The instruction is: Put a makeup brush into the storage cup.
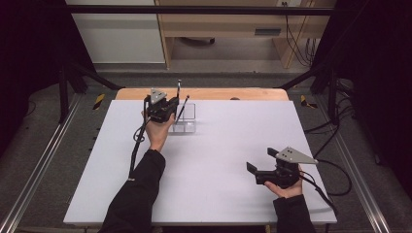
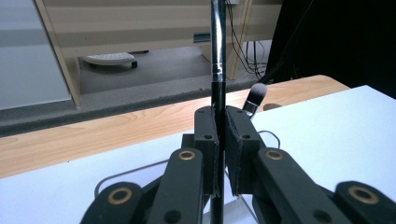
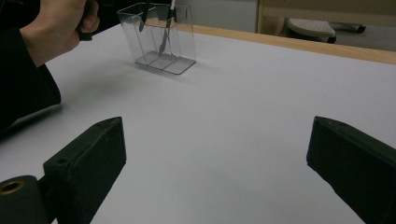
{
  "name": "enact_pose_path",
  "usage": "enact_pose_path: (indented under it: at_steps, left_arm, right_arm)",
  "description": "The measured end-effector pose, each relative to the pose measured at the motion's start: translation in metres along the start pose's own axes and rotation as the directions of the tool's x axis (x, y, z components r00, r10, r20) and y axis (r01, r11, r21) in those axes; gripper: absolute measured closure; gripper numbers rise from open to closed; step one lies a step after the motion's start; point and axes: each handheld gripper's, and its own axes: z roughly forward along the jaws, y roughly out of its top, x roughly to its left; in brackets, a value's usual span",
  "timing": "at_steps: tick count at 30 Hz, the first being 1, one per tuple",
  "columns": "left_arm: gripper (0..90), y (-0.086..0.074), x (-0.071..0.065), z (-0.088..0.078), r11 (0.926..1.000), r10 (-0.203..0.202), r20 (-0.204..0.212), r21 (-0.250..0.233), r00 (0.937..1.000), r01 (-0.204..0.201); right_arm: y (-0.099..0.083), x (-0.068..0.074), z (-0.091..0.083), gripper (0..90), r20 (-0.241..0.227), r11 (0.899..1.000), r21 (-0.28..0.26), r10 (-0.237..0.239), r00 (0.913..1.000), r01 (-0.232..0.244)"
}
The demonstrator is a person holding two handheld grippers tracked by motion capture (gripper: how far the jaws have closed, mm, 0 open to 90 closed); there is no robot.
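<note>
Table (image 1: 204,165) first: its white top runs across the middle of the high view, wide and bare between my hands, with the wooden far edge just behind the clear holder (image 1: 183,118) at upper centre. That holder stands upright near the far edge, one brush (image 1: 183,107) leaning inside it. My left gripper (image 1: 163,108) sits just left of the holder, clenched on a second brush (image 2: 218,56), whose handle rises straight up between the pads. I judge the step to be setting this brush into a compartment; next calls for lowering it past the rim without knocking the leaning brush. My right gripper (image 1: 257,165) rests at lower right, jaws released, well apart.
</note>
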Motion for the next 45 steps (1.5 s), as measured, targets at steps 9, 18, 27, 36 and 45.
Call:
enact_pose_path:
  at_steps: [9, 18, 27, 36, 45]
  left_arm:
    - [83.7, -0.008, 0.000, 0.000, 0.9997, 0.005, -0.001, 0.023, 1.0000, -0.005]
    - [83.4, -0.013, -0.001, -0.004, 0.9988, 0.015, 0.003, 0.047, 0.9999, -0.015]
    - [74.8, -0.012, 0.000, -0.020, 0.9992, 0.004, 0.006, 0.041, 1.0000, -0.004]
    - [62.5, -0.009, -0.002, -0.046, 0.9992, 0.010, 0.059, 0.039, 0.9982, -0.012]
    - [55.0, -0.014, -0.007, -0.074, 0.9983, 0.040, 0.098, 0.039, 0.9944, -0.044]
  right_arm:
    - [0.000, 0.000, 0.000, 5.4, -0.001, 1.000, -0.001, 0.000, 1.0000, 0.000]
    - [0.001, 0.001, -0.001, 5.4, 0.000, 1.000, -0.003, 0.000, 1.0000, 0.000]
    - [0.001, 0.002, -0.001, 5.5, 0.001, 1.000, -0.005, 0.003, 1.0000, -0.003]
    - [0.001, 0.002, 0.000, 5.5, 0.005, 1.000, -0.004, 0.001, 1.0000, -0.001]
    - [0.002, 0.001, -0.001, 5.7, 0.010, 1.000, -0.011, 0.002, 0.9999, -0.002]
